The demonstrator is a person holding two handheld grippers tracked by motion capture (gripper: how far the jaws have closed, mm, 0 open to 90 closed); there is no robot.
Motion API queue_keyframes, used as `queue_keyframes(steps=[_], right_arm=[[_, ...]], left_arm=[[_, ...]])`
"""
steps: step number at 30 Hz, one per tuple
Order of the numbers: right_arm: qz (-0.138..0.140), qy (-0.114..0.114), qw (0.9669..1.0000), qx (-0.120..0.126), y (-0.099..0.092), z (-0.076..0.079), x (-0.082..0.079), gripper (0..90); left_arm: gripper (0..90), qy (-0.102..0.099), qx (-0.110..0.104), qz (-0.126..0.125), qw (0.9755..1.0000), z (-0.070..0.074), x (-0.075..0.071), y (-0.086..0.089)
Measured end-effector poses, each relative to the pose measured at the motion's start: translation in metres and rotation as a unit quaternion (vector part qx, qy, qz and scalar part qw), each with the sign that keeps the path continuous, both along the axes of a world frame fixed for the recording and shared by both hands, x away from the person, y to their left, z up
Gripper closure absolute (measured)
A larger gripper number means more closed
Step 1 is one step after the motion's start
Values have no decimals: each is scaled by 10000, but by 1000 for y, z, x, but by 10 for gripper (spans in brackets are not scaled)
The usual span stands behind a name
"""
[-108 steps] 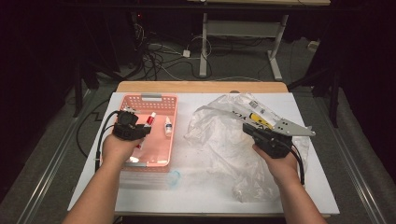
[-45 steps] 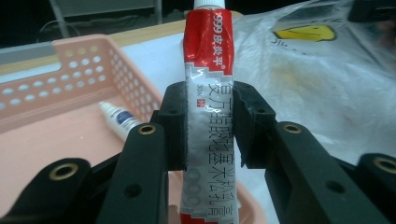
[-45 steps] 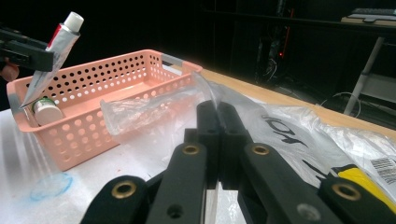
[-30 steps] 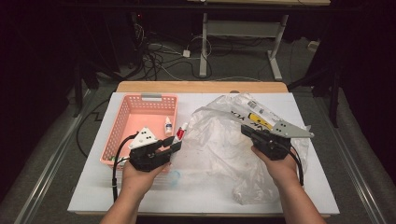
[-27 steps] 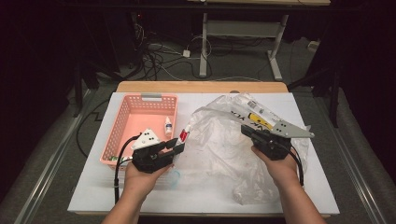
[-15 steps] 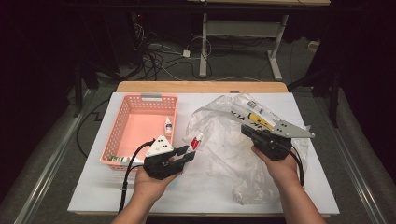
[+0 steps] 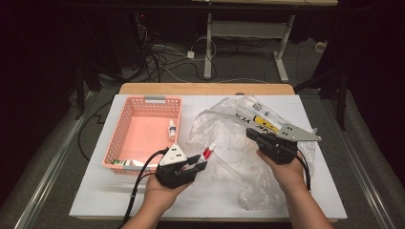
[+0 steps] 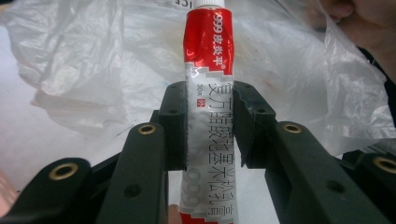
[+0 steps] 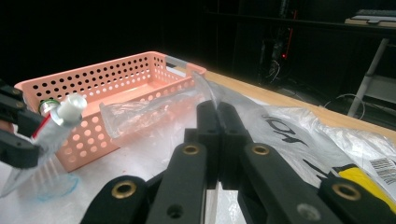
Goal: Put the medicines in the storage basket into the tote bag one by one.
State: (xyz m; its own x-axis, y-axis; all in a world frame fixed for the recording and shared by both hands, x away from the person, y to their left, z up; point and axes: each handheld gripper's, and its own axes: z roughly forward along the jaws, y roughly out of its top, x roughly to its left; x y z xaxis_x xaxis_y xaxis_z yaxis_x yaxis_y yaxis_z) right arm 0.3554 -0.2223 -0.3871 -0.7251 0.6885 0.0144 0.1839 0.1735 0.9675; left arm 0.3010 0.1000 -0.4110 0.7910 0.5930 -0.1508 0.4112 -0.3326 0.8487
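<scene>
Nearest to us, our left gripper (image 7: 199, 161) is clamped on the red and white tube (image 8: 208, 116), cap pointing forward toward the plastic bag (image 7: 229, 138), probably so it can slide in. Our right gripper (image 7: 251, 135) has its jaws pressed together on the bag's edge, holding the mouth up. Behind stands the pink basket (image 7: 125, 128) with a small bottle (image 7: 171, 129).

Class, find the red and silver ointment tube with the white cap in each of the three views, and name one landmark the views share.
High view: red and silver ointment tube low of centre, in the left gripper, pointing at the clear plastic bag.
Left gripper view: centre, upright between the jaws.
Right gripper view: far left, cap up.
Shared landmark: the bag.
</scene>
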Motion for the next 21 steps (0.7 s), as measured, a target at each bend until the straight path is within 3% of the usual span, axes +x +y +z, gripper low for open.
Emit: queue_keyframes(steps=[7, 21], right_arm=[[4, -33, 10000, -16, 0, 1, -1, 900], [26, -42, 10000, 9, 1, 2, -1, 900]], left_arm=[[667, 53, 23, -55, 10000, -4, 2, -7], [666, 84, 124, -91, 9998, -11, 18, -42]])
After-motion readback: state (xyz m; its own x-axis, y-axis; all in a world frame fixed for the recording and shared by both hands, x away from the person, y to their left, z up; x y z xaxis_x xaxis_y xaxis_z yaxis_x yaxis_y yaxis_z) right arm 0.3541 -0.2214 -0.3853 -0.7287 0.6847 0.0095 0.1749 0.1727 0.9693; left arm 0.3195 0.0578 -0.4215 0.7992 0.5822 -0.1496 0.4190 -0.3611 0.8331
